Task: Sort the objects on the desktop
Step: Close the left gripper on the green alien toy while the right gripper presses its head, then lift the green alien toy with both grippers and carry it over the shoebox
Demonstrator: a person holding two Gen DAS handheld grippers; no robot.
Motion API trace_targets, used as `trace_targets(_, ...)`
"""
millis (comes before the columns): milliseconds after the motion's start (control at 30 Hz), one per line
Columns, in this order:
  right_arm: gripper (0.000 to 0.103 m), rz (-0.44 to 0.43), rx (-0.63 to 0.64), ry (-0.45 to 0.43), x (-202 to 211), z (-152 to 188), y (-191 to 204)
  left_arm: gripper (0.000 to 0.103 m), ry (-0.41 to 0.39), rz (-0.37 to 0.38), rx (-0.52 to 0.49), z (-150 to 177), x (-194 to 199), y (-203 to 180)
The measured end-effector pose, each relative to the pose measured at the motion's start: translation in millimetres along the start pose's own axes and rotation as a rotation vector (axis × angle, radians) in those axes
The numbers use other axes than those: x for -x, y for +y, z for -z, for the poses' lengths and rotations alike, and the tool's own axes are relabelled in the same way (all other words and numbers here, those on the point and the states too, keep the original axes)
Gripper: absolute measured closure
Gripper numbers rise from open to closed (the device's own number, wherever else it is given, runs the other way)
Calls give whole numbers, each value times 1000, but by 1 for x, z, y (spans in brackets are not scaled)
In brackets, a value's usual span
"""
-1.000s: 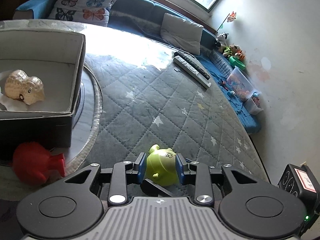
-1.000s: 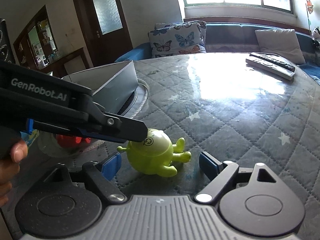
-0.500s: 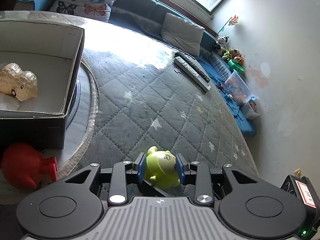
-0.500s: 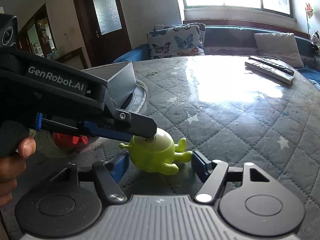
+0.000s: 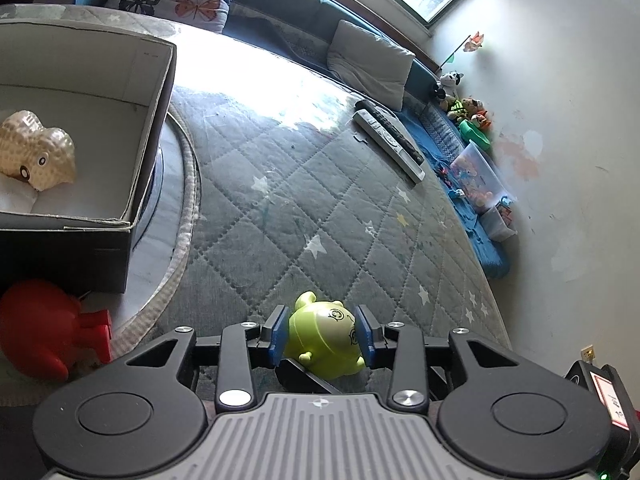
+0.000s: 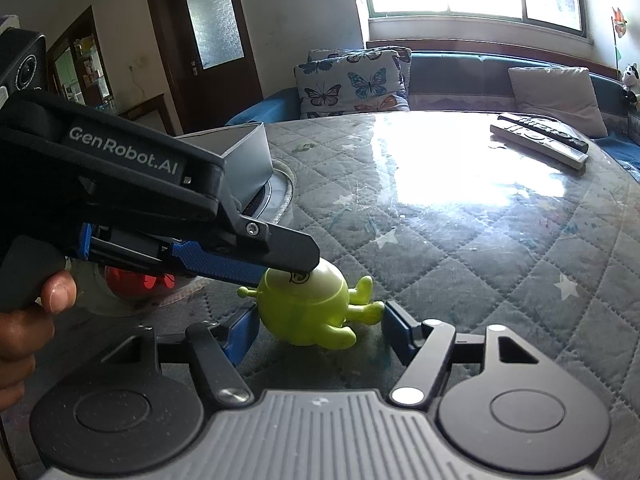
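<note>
Since a second ago, both hand-held grippers have crept closer around the glossy lime-green plastic alien figure [image 5: 326, 338], which lies on its side on the quilted grey worktop [image 5: 320, 200]. Left hand-held gripper [image 5: 323, 335] is clamped on the figure's round body. Right hand-held gripper [image 6: 318, 328] stands apart, its blue pads flanking the figure without touching. From the left gripper, the open cardboard box [image 5: 152, 128] holding a cream pebbled toy [image 5: 38, 150] lies at about ten o'clock, and a red rubbery toy [image 5: 44, 330] at nine. The left hand is the one placed to carry the figure boxward.
</note>
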State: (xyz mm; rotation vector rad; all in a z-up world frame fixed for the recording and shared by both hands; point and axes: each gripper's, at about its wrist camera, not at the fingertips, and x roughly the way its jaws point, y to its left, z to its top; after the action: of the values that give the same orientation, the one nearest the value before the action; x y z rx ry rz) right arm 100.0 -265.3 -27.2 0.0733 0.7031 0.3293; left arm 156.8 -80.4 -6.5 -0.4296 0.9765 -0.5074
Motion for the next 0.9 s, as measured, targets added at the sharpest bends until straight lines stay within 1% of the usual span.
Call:
trace_targets(233,34,-10,12,9,2,1,5,64,-3,-2,-24,6,8,1)
trace_targets(333,34,-22,27,14,5,3,14,65,-17,-4,-20,12,19,5)
trace_targets(633,34,-80,132,-15,16,-8,60,65,-142,-4,-5,29,77,22)
trace_targets(767,34,-106,188,-40,19,-19,82,66,-200,-1,18,27,102,32)
trace_targets(900,34,-124,240,-65,14,-37,103,66,-264,-9,34,15,123,42)
